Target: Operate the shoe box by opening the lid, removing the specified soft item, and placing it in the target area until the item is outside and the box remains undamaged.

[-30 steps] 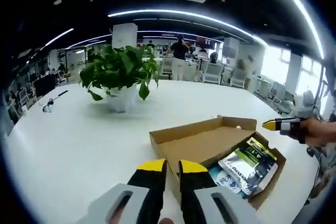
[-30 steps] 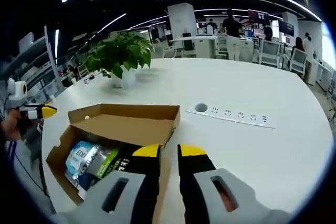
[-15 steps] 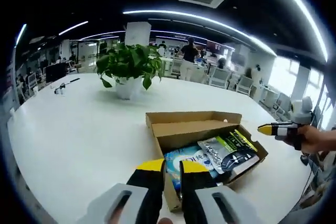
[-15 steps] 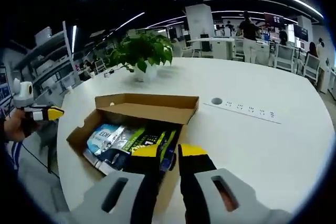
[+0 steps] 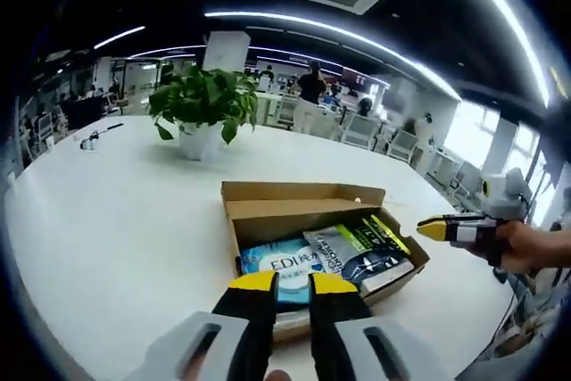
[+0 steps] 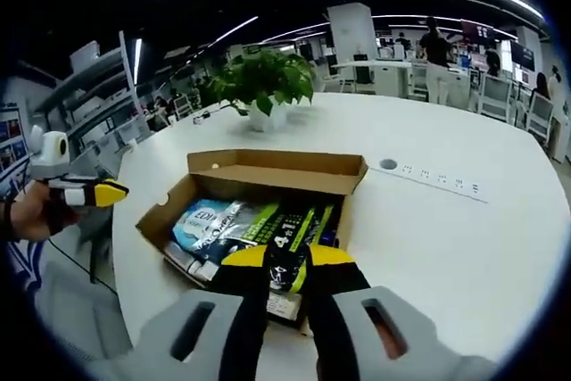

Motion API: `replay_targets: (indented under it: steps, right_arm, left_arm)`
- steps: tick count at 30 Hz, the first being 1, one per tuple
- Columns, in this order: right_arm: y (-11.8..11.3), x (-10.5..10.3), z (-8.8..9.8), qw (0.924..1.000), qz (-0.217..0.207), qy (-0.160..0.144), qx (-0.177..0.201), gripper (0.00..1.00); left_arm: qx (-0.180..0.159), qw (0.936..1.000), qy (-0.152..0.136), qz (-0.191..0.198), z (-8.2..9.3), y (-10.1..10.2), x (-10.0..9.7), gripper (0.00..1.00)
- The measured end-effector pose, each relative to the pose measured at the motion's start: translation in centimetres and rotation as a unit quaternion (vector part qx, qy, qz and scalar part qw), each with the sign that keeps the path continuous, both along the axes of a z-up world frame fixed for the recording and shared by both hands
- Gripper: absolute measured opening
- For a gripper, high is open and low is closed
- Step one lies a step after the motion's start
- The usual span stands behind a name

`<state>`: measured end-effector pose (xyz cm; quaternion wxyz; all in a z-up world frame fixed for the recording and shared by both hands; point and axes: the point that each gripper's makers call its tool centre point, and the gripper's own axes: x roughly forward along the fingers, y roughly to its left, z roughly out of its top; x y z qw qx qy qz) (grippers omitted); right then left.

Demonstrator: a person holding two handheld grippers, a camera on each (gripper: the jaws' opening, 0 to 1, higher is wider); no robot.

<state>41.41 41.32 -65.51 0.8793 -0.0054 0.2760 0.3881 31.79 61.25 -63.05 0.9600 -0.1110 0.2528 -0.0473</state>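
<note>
Matt brown cardboard shoe box; glossy plastic pouches inside; smooth white table.

In my left gripper view I read "EDI" in dark letters on the pale blue packet lying in the shoe box, at its end nearest my jaws. In my right gripper view the same packet shows "EDI" again, smaller. Print on the green-striped pouch beside it is too blurred to read.
</note>
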Motion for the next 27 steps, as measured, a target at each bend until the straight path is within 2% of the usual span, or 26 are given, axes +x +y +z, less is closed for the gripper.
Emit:
replay_targets:
  steps: [8,16,21,27]
  right_arm:
    - [0.5,-1.0,-0.6,0.9993,-0.030,0.018,-0.009,0.16]
    - [0.7,-1.1,-1.7,0.9980,-0.051,0.028,-0.025,0.20]
    - [0.1,-0.8,-2.7,0.9952,-0.081,0.041,-0.035,0.22]
    - [0.2,-0.7,-3.5,0.9931,-0.097,0.045,-0.048,0.24]
  left_arm:
    - [-0.015,0.9988,0.003,-0.046,-0.4,-1.6,1.9,0.16]
    - [-0.021,0.9963,0.011,-0.083,-0.7,-2.6,2.4,0.19]
    - [-0.022,0.9941,0.015,-0.105,-1.0,-2.6,2.5,0.19]
    - [-0.027,0.9916,0.019,-0.125,-1.7,-2.4,2.8,0.20]
